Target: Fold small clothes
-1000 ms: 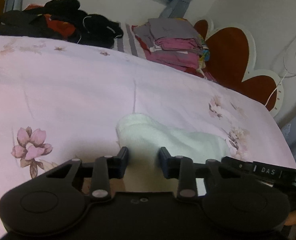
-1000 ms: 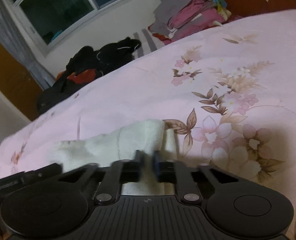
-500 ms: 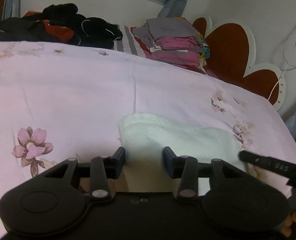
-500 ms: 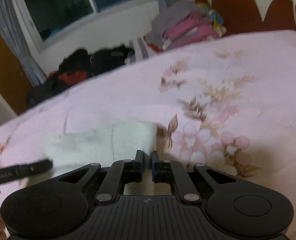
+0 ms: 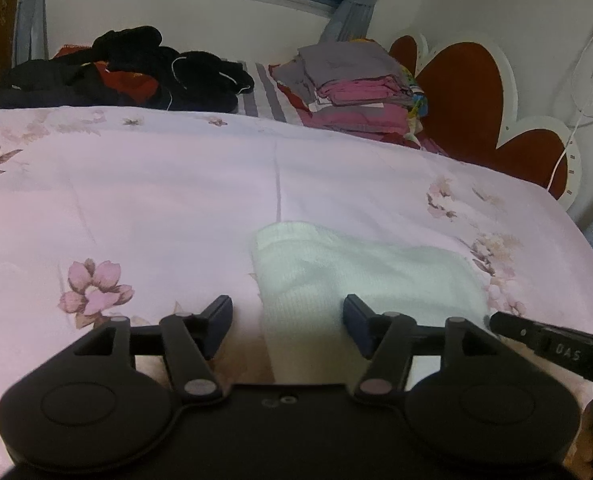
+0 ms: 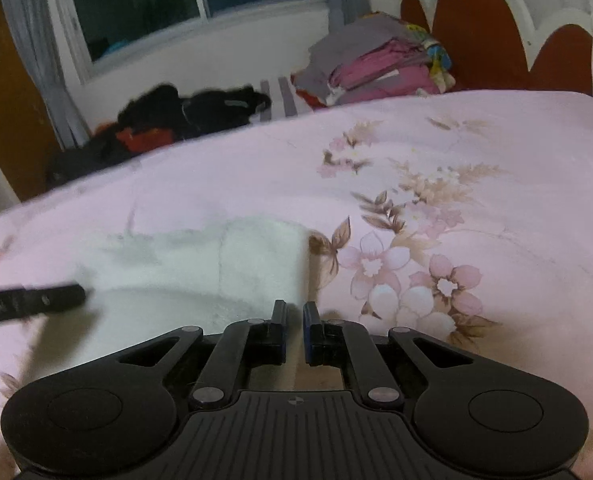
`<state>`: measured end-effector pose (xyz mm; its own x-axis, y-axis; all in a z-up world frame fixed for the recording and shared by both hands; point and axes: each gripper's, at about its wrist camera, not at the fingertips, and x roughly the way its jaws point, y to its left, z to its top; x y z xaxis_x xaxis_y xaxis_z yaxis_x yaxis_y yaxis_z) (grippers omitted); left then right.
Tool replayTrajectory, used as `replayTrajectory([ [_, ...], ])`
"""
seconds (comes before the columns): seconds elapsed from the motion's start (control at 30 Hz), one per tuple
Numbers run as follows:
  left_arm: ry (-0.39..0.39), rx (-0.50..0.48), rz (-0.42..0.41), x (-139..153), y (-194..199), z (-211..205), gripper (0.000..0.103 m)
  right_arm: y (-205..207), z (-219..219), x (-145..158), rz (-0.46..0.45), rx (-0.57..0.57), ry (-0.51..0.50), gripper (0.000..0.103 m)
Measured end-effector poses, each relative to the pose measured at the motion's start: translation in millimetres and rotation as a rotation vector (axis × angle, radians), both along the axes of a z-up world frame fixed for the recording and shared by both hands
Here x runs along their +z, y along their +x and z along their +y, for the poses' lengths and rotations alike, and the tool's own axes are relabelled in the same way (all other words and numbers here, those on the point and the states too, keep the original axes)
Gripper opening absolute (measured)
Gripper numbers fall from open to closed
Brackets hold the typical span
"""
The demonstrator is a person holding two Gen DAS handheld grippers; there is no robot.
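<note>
A small white knitted garment [image 5: 356, 276] lies flat on the pink flowered bedspread [image 5: 156, 200]; it also shows in the right wrist view [image 6: 200, 264]. My left gripper [image 5: 287, 326] is open, its jaws wide apart over the garment's near left end, holding nothing. My right gripper [image 6: 294, 332] has its jaws nearly together with a narrow gap, just in front of the garment's near right corner; no cloth shows between them. Each gripper's tip shows at the edge of the other's view, the right one in the left wrist view [image 5: 552, 348].
A stack of folded pink and grey clothes [image 5: 360, 88] sits at the far side by the red heart-shaped headboard [image 5: 464, 92]. A heap of black and red clothes [image 5: 136, 72] lies at the far left under the window. The bed edge drops off at right.
My left gripper has opened wider and lifted back a little from the garment. My right gripper has drawn back, its jaws parting slightly. The garment lies flatter on the bed.
</note>
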<state>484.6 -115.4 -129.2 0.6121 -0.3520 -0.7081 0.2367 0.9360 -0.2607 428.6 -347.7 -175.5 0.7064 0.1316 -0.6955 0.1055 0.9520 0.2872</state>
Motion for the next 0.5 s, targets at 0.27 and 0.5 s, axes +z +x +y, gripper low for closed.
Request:
replayTrajectory([
  [0.27,-0.027,-0.026,0.02,3.0,-39.4,4.5,0.061,-30.0,17.2,16.5,-0.034,0.072,0.006,0.006],
  [0.5,-0.06,-0.019,0.078,-20.7,-52.7,7.8,0.063,-37.5,18.3,-8.6,0.015,0.067,-0.045,0.006],
])
